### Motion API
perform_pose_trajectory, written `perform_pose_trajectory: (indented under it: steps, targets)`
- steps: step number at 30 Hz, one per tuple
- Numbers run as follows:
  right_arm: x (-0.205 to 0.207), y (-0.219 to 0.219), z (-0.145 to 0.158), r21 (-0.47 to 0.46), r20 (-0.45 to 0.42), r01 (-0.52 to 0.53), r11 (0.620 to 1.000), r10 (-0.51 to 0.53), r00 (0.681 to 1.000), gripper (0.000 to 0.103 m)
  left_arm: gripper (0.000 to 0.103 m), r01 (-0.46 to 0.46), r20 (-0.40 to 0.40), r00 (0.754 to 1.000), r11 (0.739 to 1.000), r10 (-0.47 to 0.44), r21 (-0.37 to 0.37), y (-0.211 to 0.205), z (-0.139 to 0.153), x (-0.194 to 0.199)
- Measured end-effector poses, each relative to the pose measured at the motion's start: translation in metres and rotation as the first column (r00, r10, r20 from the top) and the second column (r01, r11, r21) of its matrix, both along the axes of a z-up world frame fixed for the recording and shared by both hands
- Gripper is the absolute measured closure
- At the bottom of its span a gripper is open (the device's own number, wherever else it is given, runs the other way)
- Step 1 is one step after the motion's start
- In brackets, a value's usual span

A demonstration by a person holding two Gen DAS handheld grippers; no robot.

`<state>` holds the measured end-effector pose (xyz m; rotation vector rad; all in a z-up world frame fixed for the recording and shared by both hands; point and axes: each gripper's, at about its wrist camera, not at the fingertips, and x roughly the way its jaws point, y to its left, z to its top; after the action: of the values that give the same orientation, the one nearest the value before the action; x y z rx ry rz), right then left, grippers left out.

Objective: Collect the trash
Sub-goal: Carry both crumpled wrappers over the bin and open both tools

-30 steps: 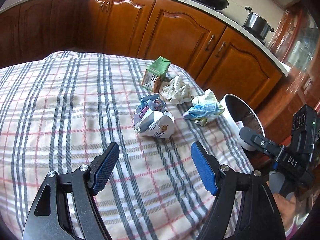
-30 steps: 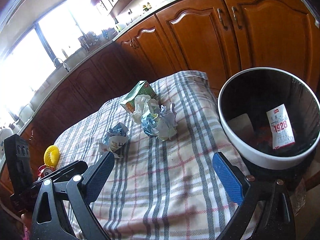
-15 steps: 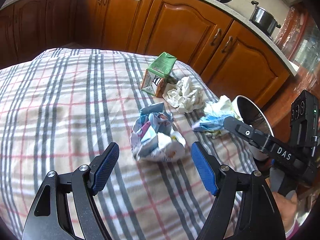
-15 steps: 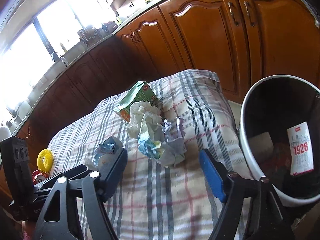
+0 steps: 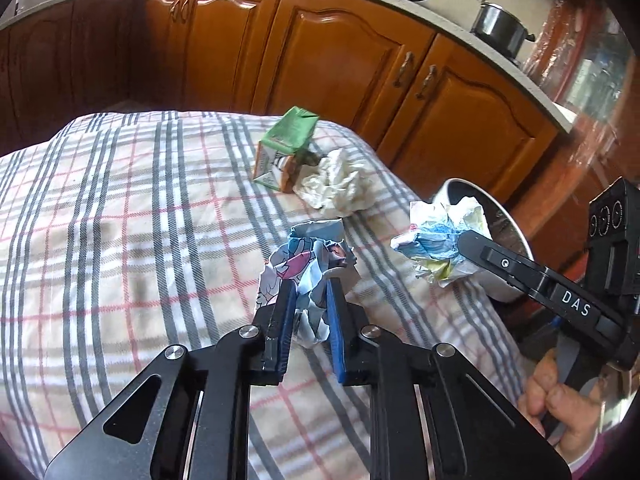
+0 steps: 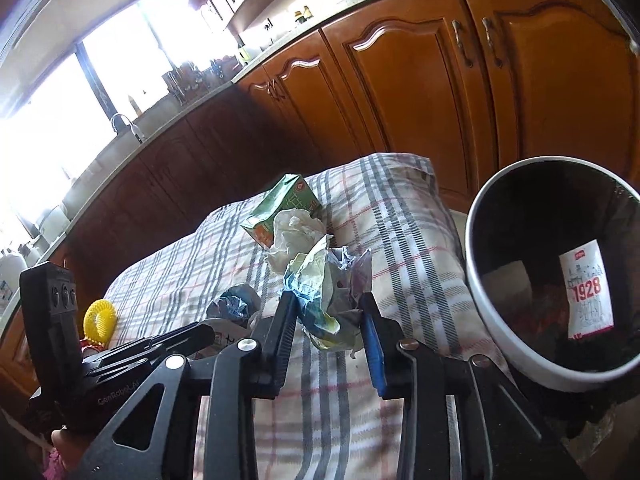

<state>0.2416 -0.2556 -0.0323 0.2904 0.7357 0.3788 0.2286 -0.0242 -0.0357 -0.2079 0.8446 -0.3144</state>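
Observation:
My left gripper (image 5: 311, 294) is shut on a crumpled printed paper ball (image 5: 308, 268) on the plaid tablecloth (image 5: 120, 248). My right gripper (image 6: 330, 304) is shut on a crumpled blue, white and yellow wrapper (image 6: 324, 292), which also shows in the left wrist view (image 5: 440, 240). A green carton (image 5: 286, 154) and a white crumpled tissue (image 5: 340, 188) lie at the far end of the table; both show in the right wrist view, the carton (image 6: 280, 208) behind the tissue (image 6: 296, 232). A white-rimmed dark bin (image 6: 480, 320) stands just off the table's right edge, with a white packet (image 6: 586, 296) inside.
Wooden cabinets (image 5: 320, 52) stand close behind the table. A pot (image 5: 500, 28) sits on the counter. A yellow round object (image 6: 100, 318) lies at the left in the right wrist view. The left gripper's body (image 6: 60, 320) is close beside the right one.
Both grippers moved forward and closed. The left one took hold of the printed paper ball, the right one took hold of the blue and white wrapper.

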Motion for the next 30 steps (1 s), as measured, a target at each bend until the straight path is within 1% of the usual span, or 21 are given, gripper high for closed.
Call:
perform_pose_trajectory:
  steps: [2, 11, 12, 24, 30]
  targets:
    - [-0.008, -0.004, 0.005, 0.005, 0.008, 0.003, 1.0, -0.003, 1.0, 0.071, 0.09, 0.014, 0.013, 1.0, 1.0, -0.014, -0.002, -0.003, 0.006, -0.008]
    - [-0.036, -0.029, 0.019, 0.017, 0.039, 0.033, 0.999, -0.034, 0.999, 0.071, 0.093, 0.09, 0.046, 0.995, 0.996, -0.089, -0.009, -0.032, 0.026, -0.02]
    - [-0.038, -0.031, 0.019, 0.017, 0.039, 0.037, 0.999, -0.038, 0.999, 0.071, 0.096, 0.099, 0.05, 0.994, 0.995, -0.098, -0.01, -0.036, 0.028, -0.021]
    - [-0.064, -0.073, 0.027, 0.025, 0.063, 0.103, 0.994, -0.105, 0.992, 0.071, 0.096, 0.167, 0.081, 0.983, 0.986, -0.167, -0.005, -0.072, 0.042, -0.028]
    - [-0.069, -0.097, 0.027, 0.032, 0.071, 0.149, 0.988, -0.151, 0.986, 0.071, 0.096, 0.201, 0.095, 0.975, 0.98, -0.2, 0.002, -0.093, 0.048, -0.027]
